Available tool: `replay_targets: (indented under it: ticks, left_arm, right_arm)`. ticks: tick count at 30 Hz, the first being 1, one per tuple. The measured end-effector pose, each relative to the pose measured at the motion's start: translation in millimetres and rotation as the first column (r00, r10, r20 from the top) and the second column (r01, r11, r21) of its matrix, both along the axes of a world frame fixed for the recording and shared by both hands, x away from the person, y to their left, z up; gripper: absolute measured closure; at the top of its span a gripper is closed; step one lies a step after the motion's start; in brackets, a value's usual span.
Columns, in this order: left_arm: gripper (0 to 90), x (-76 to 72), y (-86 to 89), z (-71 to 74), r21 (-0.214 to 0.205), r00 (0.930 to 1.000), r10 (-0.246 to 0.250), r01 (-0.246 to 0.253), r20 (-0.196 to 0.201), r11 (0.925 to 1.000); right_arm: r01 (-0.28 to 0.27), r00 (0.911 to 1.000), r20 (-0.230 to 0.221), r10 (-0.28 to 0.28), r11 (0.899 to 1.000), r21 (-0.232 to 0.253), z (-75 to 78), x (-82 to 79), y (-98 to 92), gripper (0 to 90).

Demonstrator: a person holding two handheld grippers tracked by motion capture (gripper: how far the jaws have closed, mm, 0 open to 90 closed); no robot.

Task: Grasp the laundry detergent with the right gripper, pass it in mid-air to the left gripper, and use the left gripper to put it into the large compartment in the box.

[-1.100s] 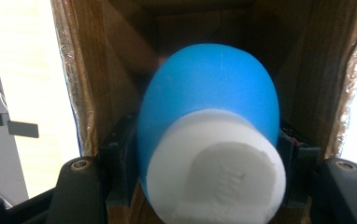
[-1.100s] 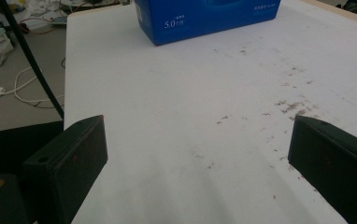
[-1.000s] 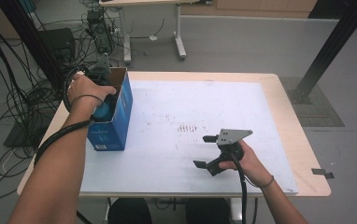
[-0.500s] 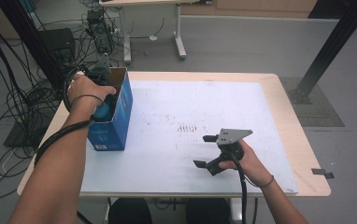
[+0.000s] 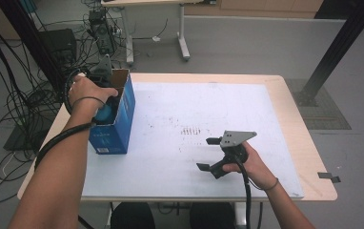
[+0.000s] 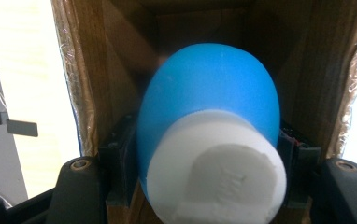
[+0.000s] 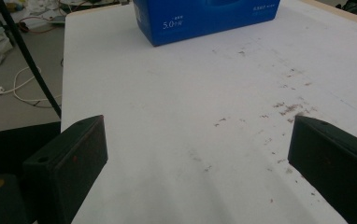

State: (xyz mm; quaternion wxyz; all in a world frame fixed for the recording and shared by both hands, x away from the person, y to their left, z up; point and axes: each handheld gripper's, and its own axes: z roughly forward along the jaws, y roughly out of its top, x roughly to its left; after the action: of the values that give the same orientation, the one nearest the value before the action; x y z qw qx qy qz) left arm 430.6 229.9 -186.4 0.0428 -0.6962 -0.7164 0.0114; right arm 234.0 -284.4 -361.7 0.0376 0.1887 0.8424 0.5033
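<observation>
A blue cardboard box [image 5: 118,125] stands open-topped near the table's left edge, and its printed side shows in the right gripper view [image 7: 204,18]. Inside its brown walls my left gripper [image 6: 209,158] is shut on a rounded blue object with a white cylindrical end [image 6: 209,88], one jaw pressing on each side. From above, a hand covers most of that gripper [image 5: 105,106], and a patch of the blue object [image 5: 105,114] shows in the box mouth. My right gripper [image 5: 207,153] lies low on the white mat, jaws wide open [image 7: 197,158] with nothing between them.
The white mat [image 5: 194,109] carries dark scuff marks at its middle [image 5: 192,130]. Wooden table edges [image 5: 308,143] frame it. Cables and equipment lie on the floor at the left [image 5: 23,95], and another table's legs [image 5: 182,33] stand behind.
</observation>
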Motion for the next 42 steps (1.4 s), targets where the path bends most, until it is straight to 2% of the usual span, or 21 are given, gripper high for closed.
replay_targets:
  ticks: [27,39,42]
  left_arm:
    - [36.7,0.0,-3.0,0.1,0.006,1.0000,-0.003,0.003,-0.001,1.0000]
    - [36.3,2.8,-2.5,0.0,0.002,0.9999,-0.001,0.001,-0.014,1.0000]
    - [34.6,1.4,-1.2,1.2,-0.004,1.0000,0.004,-0.004,-0.004,1.0000]
  right_arm:
    - [0.004,1.0000,0.002,-0.004,1.000,0.002,0.5,-1.2,-1.3,4.8]
    - [0.005,1.0000,0.003,-0.006,1.000,0.003,-0.7,-1.5,-1.6,4.8]
    - [0.003,1.0000,0.001,-0.003,1.000,0.001,-0.6,-1.1,-0.8,4.8]
